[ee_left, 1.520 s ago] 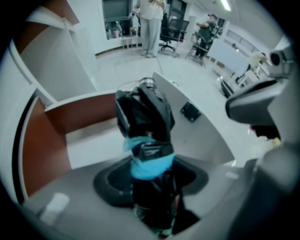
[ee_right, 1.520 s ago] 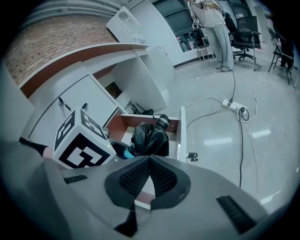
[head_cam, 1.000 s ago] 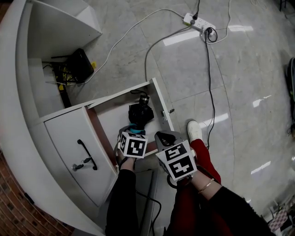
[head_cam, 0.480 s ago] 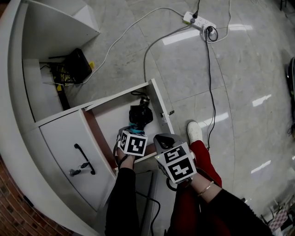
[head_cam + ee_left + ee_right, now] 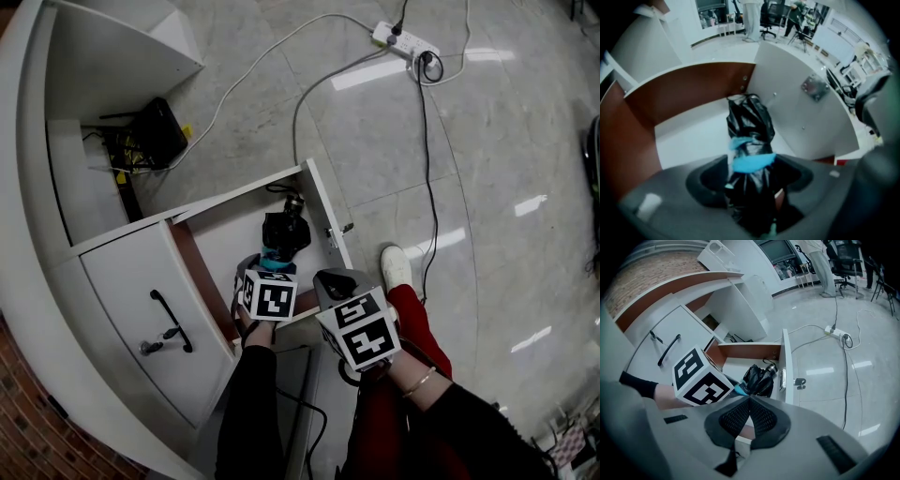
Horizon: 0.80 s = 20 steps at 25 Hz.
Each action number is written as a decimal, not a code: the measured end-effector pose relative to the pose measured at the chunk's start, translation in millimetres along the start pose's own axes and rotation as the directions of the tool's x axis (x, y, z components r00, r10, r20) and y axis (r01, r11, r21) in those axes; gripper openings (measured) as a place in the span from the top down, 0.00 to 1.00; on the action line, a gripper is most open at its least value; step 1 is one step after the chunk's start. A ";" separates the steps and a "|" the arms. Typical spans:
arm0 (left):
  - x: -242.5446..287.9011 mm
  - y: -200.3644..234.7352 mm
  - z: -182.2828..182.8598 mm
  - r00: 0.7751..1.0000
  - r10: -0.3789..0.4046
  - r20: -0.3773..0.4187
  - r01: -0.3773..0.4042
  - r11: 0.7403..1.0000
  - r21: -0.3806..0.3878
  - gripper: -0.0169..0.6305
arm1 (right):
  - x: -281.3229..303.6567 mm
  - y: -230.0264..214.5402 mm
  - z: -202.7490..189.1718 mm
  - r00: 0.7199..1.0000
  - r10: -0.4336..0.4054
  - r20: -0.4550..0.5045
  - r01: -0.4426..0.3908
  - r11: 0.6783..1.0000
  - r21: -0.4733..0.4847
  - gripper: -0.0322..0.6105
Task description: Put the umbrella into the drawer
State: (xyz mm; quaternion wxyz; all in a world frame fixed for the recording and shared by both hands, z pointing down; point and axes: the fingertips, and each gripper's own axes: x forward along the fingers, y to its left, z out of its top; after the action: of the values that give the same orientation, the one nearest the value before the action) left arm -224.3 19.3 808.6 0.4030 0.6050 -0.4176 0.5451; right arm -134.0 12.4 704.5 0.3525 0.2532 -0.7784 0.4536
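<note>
The folded black umbrella with a blue strap lies inside the open white drawer. My left gripper points straight down over its near end. In the left gripper view the umbrella runs away along the drawer floor. The left gripper has the umbrella's near end between its jaws, which are opening, with dark gaps beside the fabric. My right gripper hangs by the drawer's front edge. In its own view the right gripper is shut on nothing, with the umbrella ahead of it.
A white cabinet door with a black handle stands ajar left of the drawer. A black box sits in the open shelf above. A power strip and cables lie on the tiled floor. A white shoe is right of the drawer.
The left gripper's marker cube has shifted very slightly over the umbrella's near end. The umbrella and the right gripper keep their places.
</note>
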 end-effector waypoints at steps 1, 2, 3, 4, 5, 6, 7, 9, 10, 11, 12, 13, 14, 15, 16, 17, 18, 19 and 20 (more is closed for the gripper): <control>-2.9 0.5 1.0 1.000 0.006 0.013 -0.006 1.000 -0.009 0.50 | -0.9 0.3 0.0 1.000 0.000 0.001 0.000 1.000 0.001 0.95; -6.4 1.1 2.3 1.000 0.010 0.027 -0.009 1.000 -0.026 0.50 | -2.0 1.1 0.4 1.000 0.002 0.002 -0.002 1.000 0.001 0.95; -10.7 1.8 4.4 0.999 0.010 0.046 -0.008 0.999 -0.050 0.50 | -3.2 2.0 1.1 1.000 0.004 0.004 -0.004 1.000 0.000 0.95; -15.6 2.4 7.3 0.998 0.009 0.067 -0.003 0.997 -0.079 0.50 | -4.6 2.8 2.0 1.000 0.005 0.006 -0.005 1.000 -0.002 0.95; -20.6 2.8 10.4 0.996 0.007 0.090 0.003 0.994 -0.109 0.50 | -6.4 3.2 2.8 1.000 0.006 0.009 -0.006 1.000 -0.004 0.95; -25.3 2.9 13.6 0.994 0.006 0.111 0.009 0.991 -0.134 0.50 | -8.4 3.2 3.8 1.000 0.006 0.013 -0.006 1.000 -0.006 0.95; -30.1 2.8 17.0 0.991 0.007 0.130 0.014 0.988 -0.154 0.50 | -10.6 2.8 5.1 1.000 0.005 0.017 -0.004 1.000 -0.006 0.95; -40.9 2.2 23.6 0.986 0.014 0.168 0.018 0.982 -0.186 0.50 | -15.5 2.5 8.1 1.000 0.002 0.027 -0.002 1.000 -0.006 0.95; -46.9 1.9 26.4 0.982 0.019 0.186 0.019 0.979 -0.202 0.52 | -18.3 3.0 9.6 0.999 0.003 0.033 -0.003 1.000 -0.006 0.95; -53.0 1.8 29.0 0.978 0.025 0.206 0.022 0.975 -0.219 0.55 | -21.1 3.9 11.3 0.999 0.004 0.040 -0.004 1.000 -0.007 0.95; -59.2 1.7 31.8 0.973 0.028 0.228 0.027 0.971 -0.236 0.58 | -23.9 5.0 13.5 0.999 0.006 0.047 -0.006 1.000 -0.010 0.95; -65.4 1.1 35.0 0.968 0.026 0.251 0.039 0.967 -0.251 0.60 | -26.8 6.4 16.1 0.999 0.008 0.054 -0.008 1.000 -0.014 0.95; -71.4 -0.4 38.2 0.962 0.020 0.274 0.055 0.963 -0.262 0.61 | -29.9 7.9 19.0 0.998 0.011 0.061 -0.010 1.000 -0.016 0.95; -77.2 -2.6 41.3 0.955 0.013 0.295 0.070 0.961 -0.269 0.61 | -33.3 9.3 21.9 0.998 0.014 0.069 -0.013 1.000 -0.015 0.95; -83.1 -4.9 44.3 0.949 0.011 0.314 0.079 0.959 -0.271 0.62 | -37.2 10.3 24.8 0.997 0.016 0.078 -0.015 1.000 -0.014 0.95; -89.3 -7.3 47.2 0.943 0.015 0.333 0.080 0.959 -0.270 0.65 | -41.5 10.7 27.6 0.996 0.016 0.089 -0.015 1.000 -0.013 0.95; -95.8 -9.7 49.6 0.936 0.022 0.350 0.079 0.960 -0.271 0.68 | -46.3 10.8 29.9 0.995 0.015 0.099 -0.013 1.000 -0.013 0.95; -102.9 -12.2 51.0 0.930 0.029 0.366 0.078 0.959 -0.274 0.70 | -51.2 11.3 31.5 0.994 0.013 0.108 -0.012 1.000 -0.014 0.95; -110.2 -14.6 51.1 0.925 0.032 0.379 0.082 0.957 -0.280 0.71 | -56.1 12.8 32.4 0.993 0.013 0.115 -0.011 1.000 -0.015 0.95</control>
State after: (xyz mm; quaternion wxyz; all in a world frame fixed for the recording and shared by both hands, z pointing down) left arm -200.3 -16.9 694.3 0.4060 0.6386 -0.5552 0.3452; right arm -118.4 -6.2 643.1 0.3064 0.2717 -0.8020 0.4348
